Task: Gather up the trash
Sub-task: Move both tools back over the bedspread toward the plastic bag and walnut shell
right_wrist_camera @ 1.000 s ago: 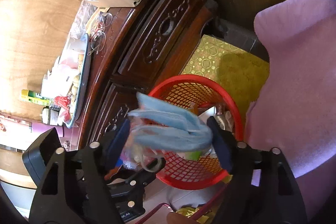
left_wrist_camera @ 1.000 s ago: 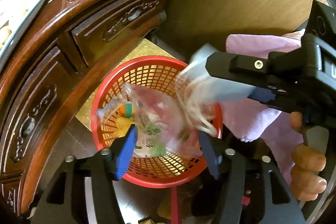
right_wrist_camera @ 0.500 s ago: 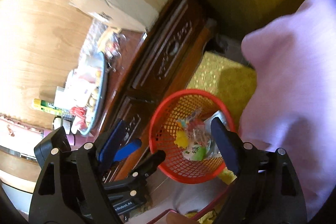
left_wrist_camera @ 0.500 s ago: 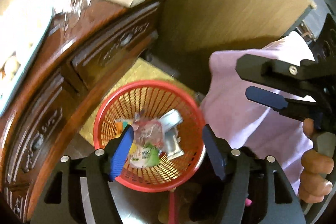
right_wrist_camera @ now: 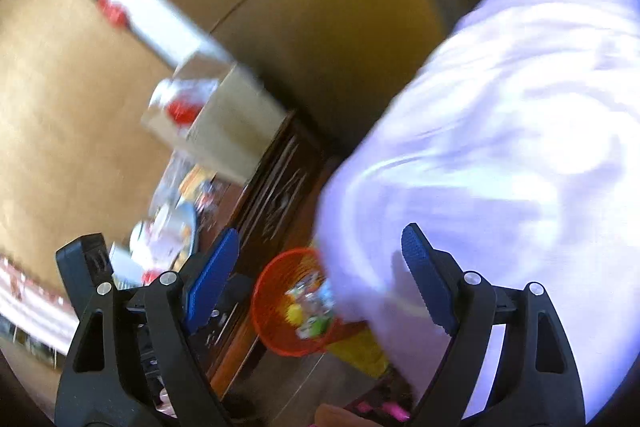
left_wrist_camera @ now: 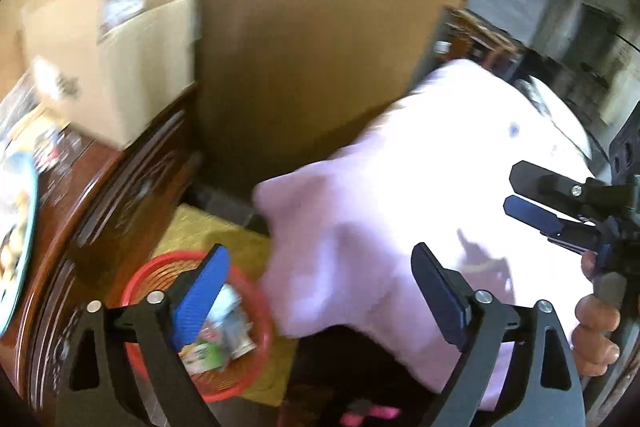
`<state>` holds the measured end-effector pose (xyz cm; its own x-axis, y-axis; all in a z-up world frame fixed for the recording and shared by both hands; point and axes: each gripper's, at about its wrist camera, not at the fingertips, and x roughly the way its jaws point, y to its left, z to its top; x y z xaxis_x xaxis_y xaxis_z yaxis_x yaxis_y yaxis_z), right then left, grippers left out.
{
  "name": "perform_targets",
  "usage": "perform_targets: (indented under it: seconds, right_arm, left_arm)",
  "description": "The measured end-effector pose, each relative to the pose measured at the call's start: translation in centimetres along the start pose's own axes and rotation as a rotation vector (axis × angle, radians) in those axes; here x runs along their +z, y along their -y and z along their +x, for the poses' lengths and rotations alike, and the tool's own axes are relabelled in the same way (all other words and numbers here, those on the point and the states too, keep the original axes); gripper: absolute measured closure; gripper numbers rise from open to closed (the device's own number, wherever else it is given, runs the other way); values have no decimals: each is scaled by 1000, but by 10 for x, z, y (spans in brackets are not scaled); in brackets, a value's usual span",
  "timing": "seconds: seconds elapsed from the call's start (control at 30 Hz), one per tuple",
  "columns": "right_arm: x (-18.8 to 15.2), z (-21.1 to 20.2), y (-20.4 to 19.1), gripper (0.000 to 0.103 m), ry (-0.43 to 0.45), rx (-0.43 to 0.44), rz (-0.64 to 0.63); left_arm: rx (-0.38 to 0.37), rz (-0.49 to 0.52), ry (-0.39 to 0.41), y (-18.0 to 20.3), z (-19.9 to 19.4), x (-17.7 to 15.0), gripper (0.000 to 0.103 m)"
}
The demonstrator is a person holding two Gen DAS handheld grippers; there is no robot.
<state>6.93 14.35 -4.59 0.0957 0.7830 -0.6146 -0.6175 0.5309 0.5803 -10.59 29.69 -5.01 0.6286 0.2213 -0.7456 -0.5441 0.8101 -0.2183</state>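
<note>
A broad pale-pink cloth fills the right side of both views, draped over something bulky and hanging down to the floor. Behind it stands a plain brown wooden wall panel.

Left of the cloth runs the dark carved wooden table with ornate drawer fronts, its top crowded. On that top sits a tan cardboard box; it carries a dark printed mark on one face, too blurred to read. Near the box lies a light-blue oval tray with small pale items on it (none clear enough to name).

On the floor, just beside the table front, a yellow patterned mat lies under the round red plastic mesh basket. The basket stands upright and holds the collected trash: crumpled wrappers in white, green and yellow, with printing that cannot be read through the blur.

The left tool, black-framed with blue pads, hovers above the basket with its jaws spread wide and nothing between them. The right tool is likewise spread wide and empty, well above the basket and facing the cloth; in the left wrist view it appears at the right edge, gripped by a bare hand.
</note>
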Motion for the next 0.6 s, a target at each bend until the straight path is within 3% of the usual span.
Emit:
perform_targets:
  seconds: [0.33,0.6]
  right_arm:
    - [9,-112,97,20,190,-208,78]
    - [23,-179,194,20,295,-374,152]
  left_arm:
    - [-163,245,39,157,13,27,6]
    - [-280,356,17,276,48,37,6]
